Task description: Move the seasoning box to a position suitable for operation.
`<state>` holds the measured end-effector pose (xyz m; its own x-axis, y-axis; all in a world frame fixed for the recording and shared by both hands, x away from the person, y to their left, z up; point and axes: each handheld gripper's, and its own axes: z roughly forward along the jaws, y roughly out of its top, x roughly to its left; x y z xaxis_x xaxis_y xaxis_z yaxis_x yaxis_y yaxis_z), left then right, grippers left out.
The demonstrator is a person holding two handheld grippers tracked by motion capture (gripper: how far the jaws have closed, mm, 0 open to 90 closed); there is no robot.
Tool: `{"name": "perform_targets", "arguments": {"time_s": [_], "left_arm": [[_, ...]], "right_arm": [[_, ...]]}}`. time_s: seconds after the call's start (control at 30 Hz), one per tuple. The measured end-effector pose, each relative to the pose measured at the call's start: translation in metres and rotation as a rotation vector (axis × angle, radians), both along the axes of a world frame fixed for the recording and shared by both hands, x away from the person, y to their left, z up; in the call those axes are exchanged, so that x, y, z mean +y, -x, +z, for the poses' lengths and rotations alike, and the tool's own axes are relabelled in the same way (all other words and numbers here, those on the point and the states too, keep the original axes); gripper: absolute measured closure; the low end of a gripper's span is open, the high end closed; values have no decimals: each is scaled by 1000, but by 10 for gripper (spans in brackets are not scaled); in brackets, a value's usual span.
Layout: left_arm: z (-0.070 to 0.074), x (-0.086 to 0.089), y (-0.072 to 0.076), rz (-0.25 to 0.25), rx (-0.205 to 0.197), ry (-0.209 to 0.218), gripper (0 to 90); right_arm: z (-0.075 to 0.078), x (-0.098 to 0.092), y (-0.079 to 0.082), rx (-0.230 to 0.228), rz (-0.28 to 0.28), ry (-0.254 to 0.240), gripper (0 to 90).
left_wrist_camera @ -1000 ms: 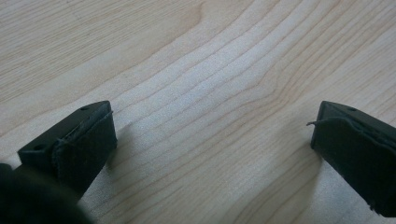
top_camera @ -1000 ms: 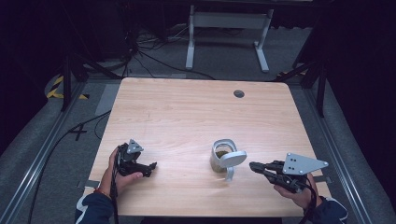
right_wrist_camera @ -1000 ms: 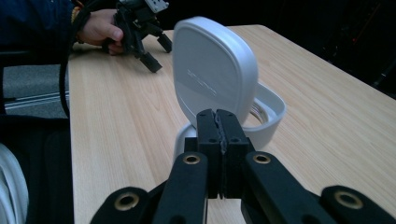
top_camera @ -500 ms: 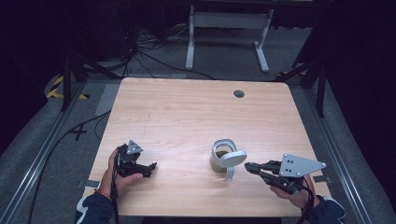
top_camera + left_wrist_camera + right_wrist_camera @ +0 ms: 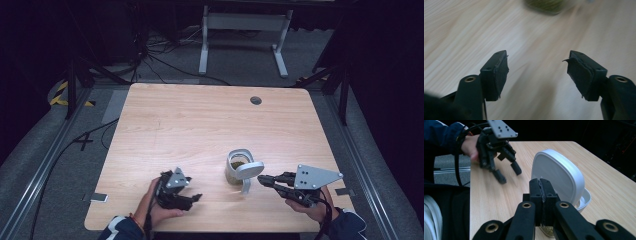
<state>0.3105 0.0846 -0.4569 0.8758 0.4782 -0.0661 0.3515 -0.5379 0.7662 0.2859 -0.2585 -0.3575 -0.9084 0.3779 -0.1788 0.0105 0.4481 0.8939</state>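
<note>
Container [image 5: 236,167], white lid [image 5: 557,176] upright beside closed right claw [image 5: 541,185]; left claw [image 5: 537,65] agape, empty.

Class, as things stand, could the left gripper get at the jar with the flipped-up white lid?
Probably yes: bare table lies between the left gripper and the jar, and its jaws, which have just been closing, stand apart, empty.

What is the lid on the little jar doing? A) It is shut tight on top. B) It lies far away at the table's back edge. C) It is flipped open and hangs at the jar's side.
C: the white lid is flipped up and hangs at the side of the jar, whose mouth is open, with something greenish inside.
</note>
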Motion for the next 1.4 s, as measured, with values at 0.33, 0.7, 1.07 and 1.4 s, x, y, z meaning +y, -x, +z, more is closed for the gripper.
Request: {"name": "perform_targets", "arguments": {"time_s": [0.33, 0.7, 1.07, 1.4], "left_arm": [[0, -65, 3, -114, -49, 53, 479], [1, -100, 5, -155, -99, 114, 561], [-3, -110, -1, -93, -117, 160, 784], [-2, -107, 6, -163, -124, 155, 814]], "right_arm": [[-1, 4, -2, -3, -1, 10, 900], [-1, 6, -3, -3, -6, 8, 900], [-1, 9, -5, -9, -9, 10, 900], [1, 14, -2, -19, 6, 13, 900]]}}
